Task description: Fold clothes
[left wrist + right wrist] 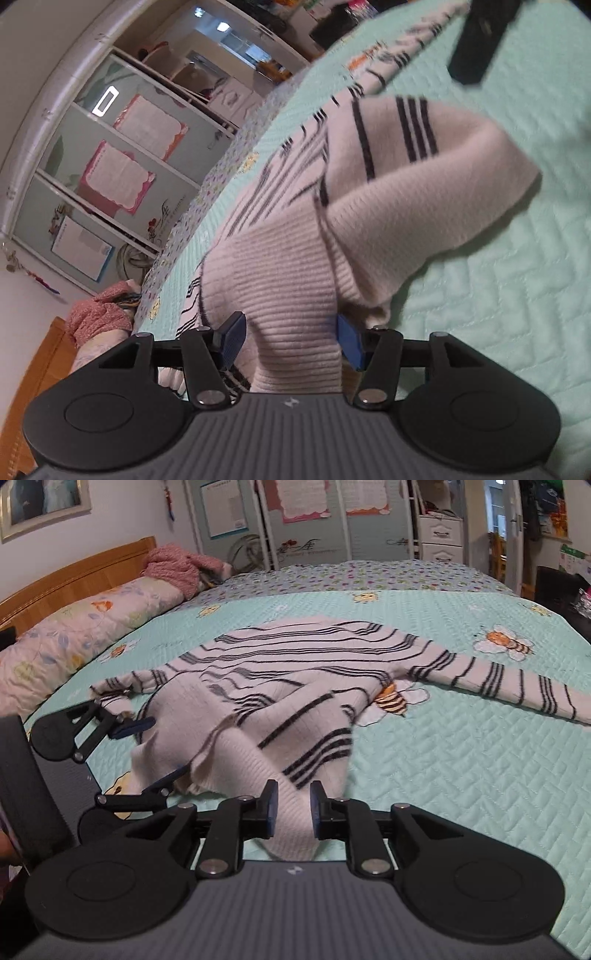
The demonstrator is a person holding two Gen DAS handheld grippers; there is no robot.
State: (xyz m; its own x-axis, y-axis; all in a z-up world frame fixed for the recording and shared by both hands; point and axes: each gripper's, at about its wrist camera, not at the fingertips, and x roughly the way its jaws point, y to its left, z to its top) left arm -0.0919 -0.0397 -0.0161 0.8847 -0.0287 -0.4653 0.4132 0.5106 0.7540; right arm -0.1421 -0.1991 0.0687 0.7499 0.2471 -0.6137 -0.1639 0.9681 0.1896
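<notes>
Ribbed hem of the sweater [288, 812] sits between the right gripper [293, 808], slackly released; left gripper [291, 343] straddles it, unclenched. Soft, limp knit: grasp hem corners.

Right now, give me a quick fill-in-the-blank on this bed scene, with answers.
1. The white sweater is patterned with dark ___.
2. The mint quilt under it is embroidered with ___.
3. In the right wrist view, one long ___ lies stretched out flat to the right.
4. Counting the left tongs and right tongs, sweater fabric sits between ___ of them.

Answers: stripes; bees; sleeve; both
</notes>
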